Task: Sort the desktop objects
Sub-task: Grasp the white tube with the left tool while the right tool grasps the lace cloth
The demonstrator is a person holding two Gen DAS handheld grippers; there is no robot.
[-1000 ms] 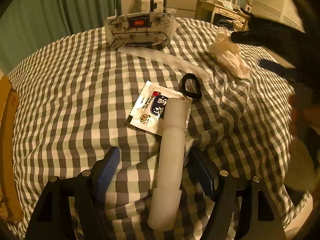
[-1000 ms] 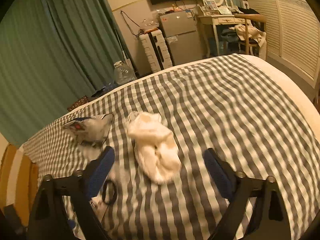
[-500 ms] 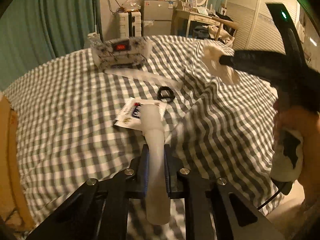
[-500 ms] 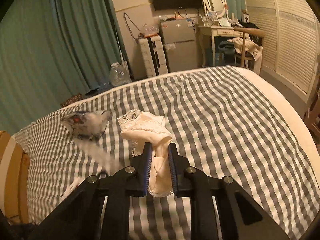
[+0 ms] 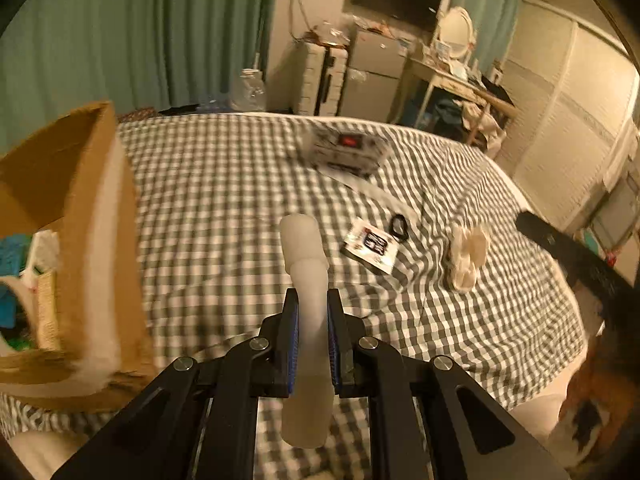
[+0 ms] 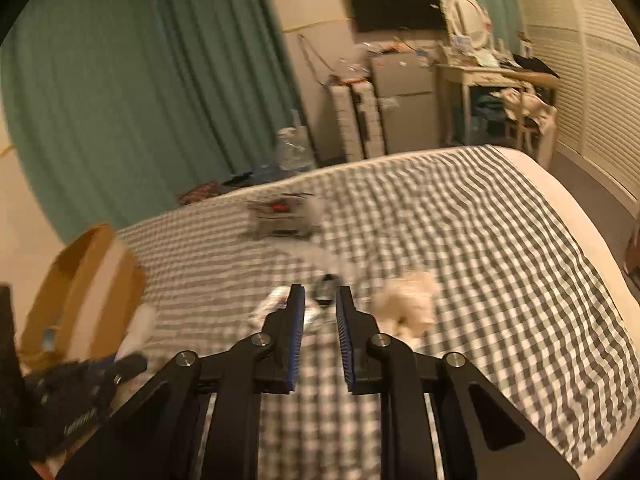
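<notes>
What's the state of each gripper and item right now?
Left gripper: shut on tube.
Tube: held off the bed.
Right gripper: jaws parted, empty.
Cloth: crumpled, lying loose on bed.
Box: open, items inside.
Hair tie: lying flat on bed.
Packet: lying flat on bed.

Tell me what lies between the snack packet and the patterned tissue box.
In the left wrist view, a black hair tie and a blurred white comb lie between the snack packet and the patterned tissue box.
</notes>
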